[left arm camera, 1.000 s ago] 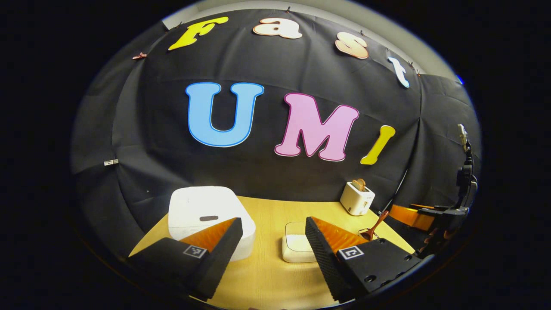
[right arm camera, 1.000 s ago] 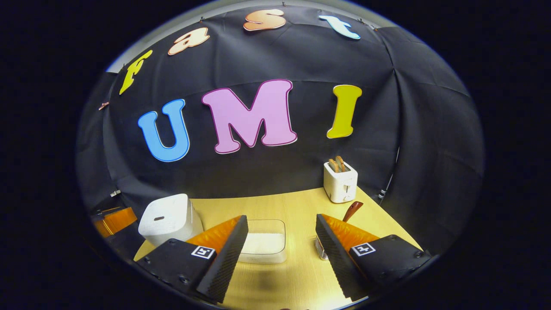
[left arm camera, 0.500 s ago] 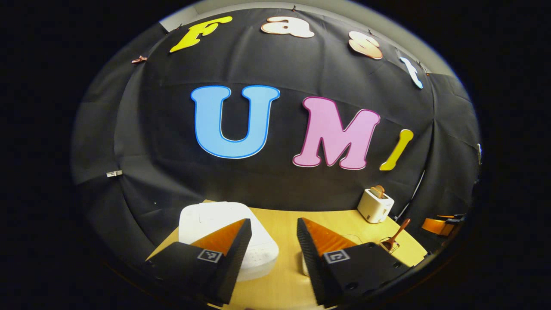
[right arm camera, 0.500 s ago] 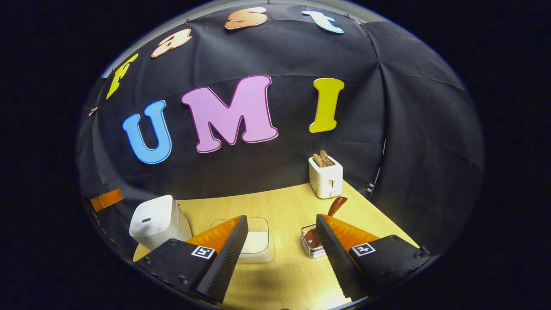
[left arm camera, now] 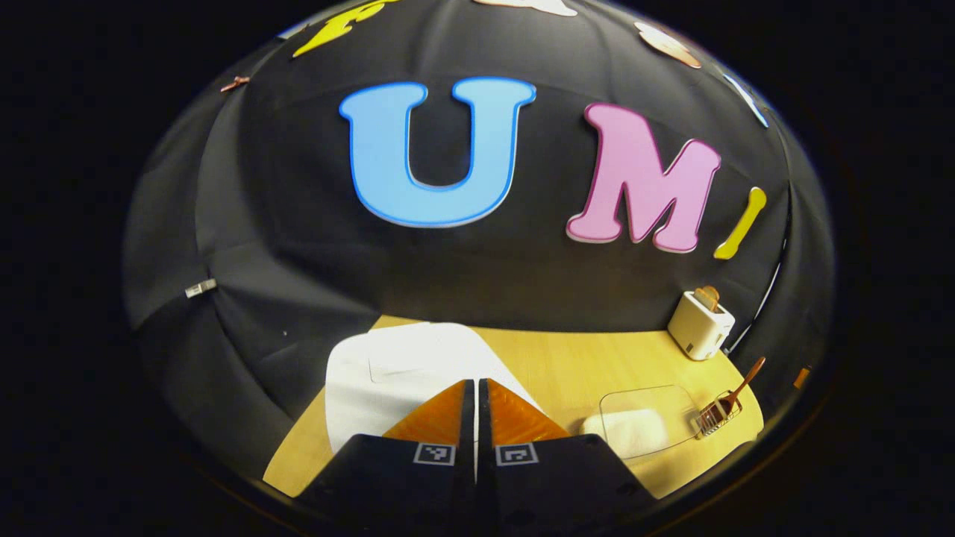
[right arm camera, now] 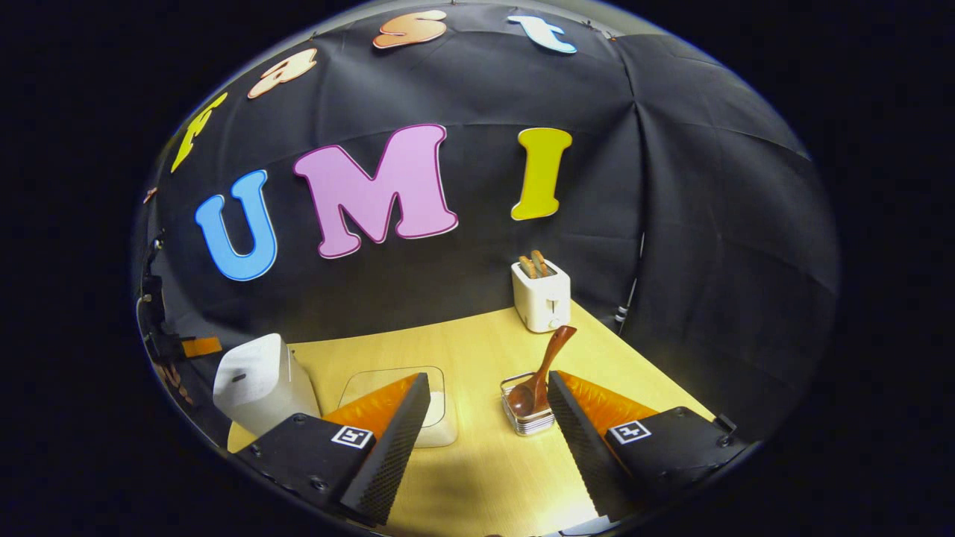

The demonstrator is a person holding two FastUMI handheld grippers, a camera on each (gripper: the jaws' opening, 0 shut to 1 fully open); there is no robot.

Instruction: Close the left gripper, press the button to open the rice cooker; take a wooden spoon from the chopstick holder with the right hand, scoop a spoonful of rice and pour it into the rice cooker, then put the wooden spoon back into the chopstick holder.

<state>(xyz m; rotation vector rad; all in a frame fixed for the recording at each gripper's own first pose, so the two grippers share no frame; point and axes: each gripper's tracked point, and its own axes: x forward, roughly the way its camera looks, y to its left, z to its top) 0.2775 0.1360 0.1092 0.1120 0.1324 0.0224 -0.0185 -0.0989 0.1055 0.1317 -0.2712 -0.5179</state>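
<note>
Left gripper (left arm camera: 476, 388) fingers together, over closed rice cooker (left arm camera: 403, 373), button not yet pressed; right gripper (right arm camera: 489, 418) fingers apart, empty, near wooden spoon (right arm camera: 543, 369) standing in chopstick holder (right arm camera: 527, 419); scooping, pouring, returning all left

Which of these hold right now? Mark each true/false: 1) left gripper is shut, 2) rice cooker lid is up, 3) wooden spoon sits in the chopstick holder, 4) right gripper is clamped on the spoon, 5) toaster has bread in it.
1) True: the left gripper has its fingers together, above the rice cooker.
2) False: the lid lies flat, shut.
3) True: the wooden spoon stands tilted in the chopstick holder.
4) False: the right gripper is open and holds nothing; the spoon is beside its right finger.
5) True: slices stick out of the toaster.
</note>
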